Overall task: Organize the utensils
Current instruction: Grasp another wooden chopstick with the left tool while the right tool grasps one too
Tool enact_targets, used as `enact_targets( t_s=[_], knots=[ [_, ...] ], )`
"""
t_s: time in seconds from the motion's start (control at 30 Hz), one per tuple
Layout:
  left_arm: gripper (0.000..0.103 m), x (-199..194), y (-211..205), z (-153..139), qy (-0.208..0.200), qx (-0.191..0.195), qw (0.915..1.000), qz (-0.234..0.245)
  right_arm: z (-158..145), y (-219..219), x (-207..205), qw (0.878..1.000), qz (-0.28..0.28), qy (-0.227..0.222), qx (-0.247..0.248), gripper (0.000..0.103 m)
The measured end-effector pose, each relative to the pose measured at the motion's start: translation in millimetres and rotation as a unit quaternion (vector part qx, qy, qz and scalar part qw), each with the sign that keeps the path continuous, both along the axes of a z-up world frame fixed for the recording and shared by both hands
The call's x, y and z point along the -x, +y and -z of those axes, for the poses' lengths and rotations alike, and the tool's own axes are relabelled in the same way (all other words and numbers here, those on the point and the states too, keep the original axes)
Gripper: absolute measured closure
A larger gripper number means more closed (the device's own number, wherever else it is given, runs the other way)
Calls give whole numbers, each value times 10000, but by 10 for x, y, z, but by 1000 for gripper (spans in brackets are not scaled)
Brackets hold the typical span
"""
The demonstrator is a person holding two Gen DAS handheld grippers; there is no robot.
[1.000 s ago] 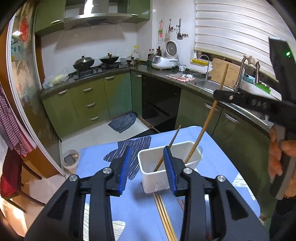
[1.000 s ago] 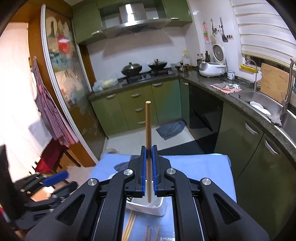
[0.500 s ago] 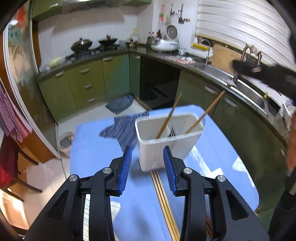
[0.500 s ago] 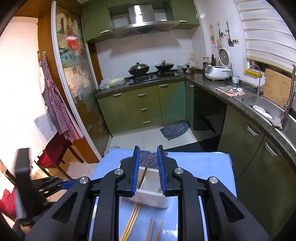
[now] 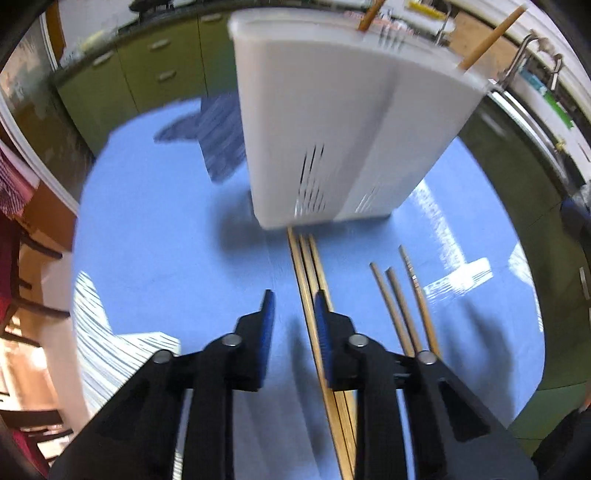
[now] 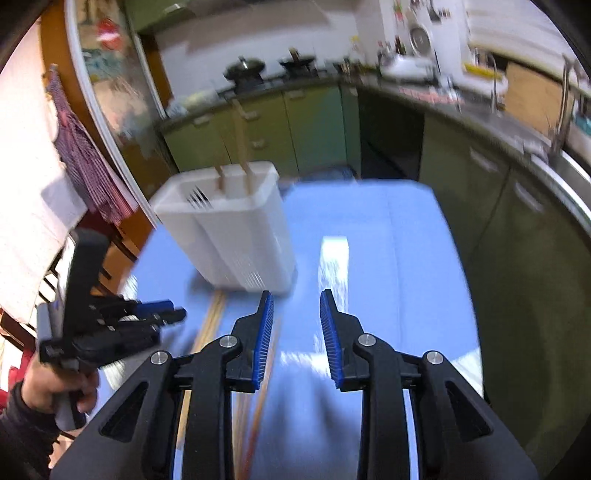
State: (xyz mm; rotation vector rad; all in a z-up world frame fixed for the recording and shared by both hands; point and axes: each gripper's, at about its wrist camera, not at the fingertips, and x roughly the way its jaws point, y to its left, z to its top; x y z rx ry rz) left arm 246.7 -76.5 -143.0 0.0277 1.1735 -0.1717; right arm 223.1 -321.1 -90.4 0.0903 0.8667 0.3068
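Left wrist view: two chopsticks (image 5: 491, 35) stand in the white holder (image 5: 332, 122) mid-table (image 5: 166, 240); six more (image 5: 314, 266) lie before it. Left gripper (image 5: 291, 314), jaws narrowing, straddles one ungripped; right gripper (image 6: 295, 317) released, empty.

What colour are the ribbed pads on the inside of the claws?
Blue, set on black arms. The pads show best in the right wrist view.

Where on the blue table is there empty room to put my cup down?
The blue table is bare to the right of the white holder, out to its edge by the green cabinets. It also looks bare left of the three long chopsticks. In front of the holder, chopsticks crowd the cloth.
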Motion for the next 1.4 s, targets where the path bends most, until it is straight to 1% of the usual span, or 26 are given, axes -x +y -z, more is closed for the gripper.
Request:
enact_targets(
  t_s=[0.13,0.27,0.33,0.4,0.67,0.77,0.87,0.97,1.07,1.27,1.4],
  knots=[
    [85,-50,-59,139,147,-105,9998,-52,389,-63,-37,9993,26,370,2,76],
    [90,-94,-80,188,261,-165,9995,-81,590,-110,-70,9985,28,545,-18,76],
    [90,-110,-93,217,319,-153,9993,-82,612,-93,-90,9983,11,581,-32,76],
    [90,-125,-109,241,381,-100,9992,-74,566,-45,-122,9982,1,600,-36,76],
    [91,-172,-180,317,447,-229,9987,-57,570,-4,-162,9977,-27,673,-31,76],
    [95,-178,-233,355,423,-294,9987,-37,598,17,-179,9974,-46,718,-1,76],
    [97,-178,-169,348,416,-138,9990,-95,646,78,-190,9968,-102,788,65,76],
    [97,-157,-98,264,241,-140,9995,-123,703,144,-201,9959,-172,879,150,76],
    [97,-108,-22,118,56,-72,9999,-129,772,220,-245,9941,-268,1030,211,76],
    [97,129,99,-340,-630,66,9979,-124,927,428,-382,9881,-488,1425,318,76],
    [97,298,171,-582,-978,137,9951,-83,1017,574,-446,9851,-562,1550,481,76]
  ],
)
